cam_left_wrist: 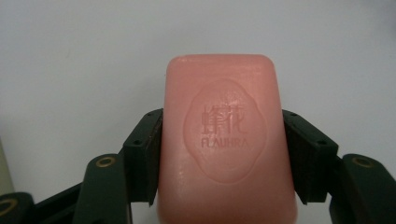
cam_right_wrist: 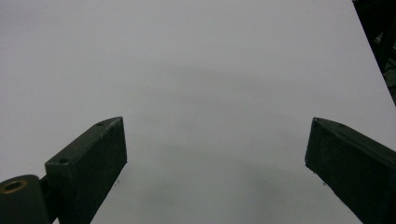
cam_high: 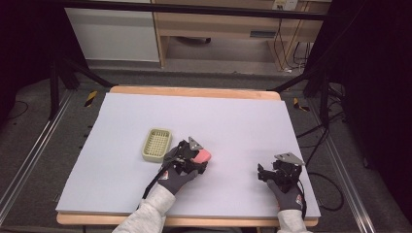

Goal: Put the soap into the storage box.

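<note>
Item: pink soap bar [cam_left_wrist: 226,140], embossed oval seal with lettering "FLAUHRA" on the upper face. Location: on the pale lilac table cover [cam_high: 233,121], near the middle of the table, just beside and to the right of the soap dish [cam_high: 156,144]; apart from the dish, not in it. Whether resting on the cover or already lifted clear of it: cannot tell.

Item: left gripper [cam_left_wrist: 222,154]. Clenched on the soap bar, one black pad pressed against each long side, bar end projecting forward beyond the jaws. Grey three-cornered plate on top, gloved hand behind.

Item: right gripper [cam_high: 263,174]. Released, jaws standing wide apart with nothing between them, bare table cover beneath. Parked near the right front of the table, well apart from soap and dish.

Item: soap dish, pale yellow-green, rectangular, slotted grid floor, upright, nothing in it.

Step in hand, by judgement: grasp of the soap completed; carry to the dish not yet done.

Next move, by judgement: lift straight up to clear the cover, short travel leftward over the dish rim, bar kept level and lined up with the long side of the dish, lowered onto the grid before release. Risk: smooth soap sliding between the pads if tilted or squeezed unevenly.
</note>
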`<state>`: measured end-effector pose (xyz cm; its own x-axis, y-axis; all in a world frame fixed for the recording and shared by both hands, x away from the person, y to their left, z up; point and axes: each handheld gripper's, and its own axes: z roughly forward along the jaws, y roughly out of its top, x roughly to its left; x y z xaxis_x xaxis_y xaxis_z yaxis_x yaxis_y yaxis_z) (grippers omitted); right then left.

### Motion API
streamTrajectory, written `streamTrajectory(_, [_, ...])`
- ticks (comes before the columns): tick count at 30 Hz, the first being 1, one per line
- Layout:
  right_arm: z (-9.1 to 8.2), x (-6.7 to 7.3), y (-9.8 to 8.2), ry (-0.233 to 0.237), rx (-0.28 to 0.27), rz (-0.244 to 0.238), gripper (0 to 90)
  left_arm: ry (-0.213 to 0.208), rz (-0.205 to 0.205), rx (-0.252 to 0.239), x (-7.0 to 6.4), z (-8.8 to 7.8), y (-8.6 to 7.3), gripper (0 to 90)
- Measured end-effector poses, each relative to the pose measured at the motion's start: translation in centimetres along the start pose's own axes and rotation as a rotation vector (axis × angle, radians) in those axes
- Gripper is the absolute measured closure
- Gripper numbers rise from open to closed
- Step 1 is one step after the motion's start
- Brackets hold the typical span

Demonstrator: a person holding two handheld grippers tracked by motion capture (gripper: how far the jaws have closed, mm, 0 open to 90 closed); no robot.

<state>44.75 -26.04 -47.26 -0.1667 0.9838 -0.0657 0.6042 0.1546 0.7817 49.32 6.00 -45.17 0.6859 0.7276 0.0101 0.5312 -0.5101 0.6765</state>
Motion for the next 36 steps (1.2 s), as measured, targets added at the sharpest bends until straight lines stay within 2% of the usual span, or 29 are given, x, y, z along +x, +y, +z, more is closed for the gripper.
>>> streamTrajectory(11, [0.0, 0.0, 0.0, -0.005, -0.001, -0.002, 5.8, -0.014, -0.019, -0.033, 1.2, -2.7, -0.5, 37.0])
streamTrajectory(26, [0.0, -0.1, 0.0, -0.006, -0.002, -0.001, 5.8, -0.006, -0.023, -0.048, 2.3, -4.8, -1.7, 37.1])
streamTrajectory(33, [-0.2, 0.0, 0.0, -0.003, -0.003, 0.009, 5.8, 0.011, -0.045, -0.058, 3.2, -5.8, -2.3, 37.0])
streamTrajectory(36, [-0.2, 0.0, 0.0, -0.003, -0.007, 0.005, 5.8, 0.021, -0.073, -0.078, 3.8, -6.2, -2.5, 37.1])
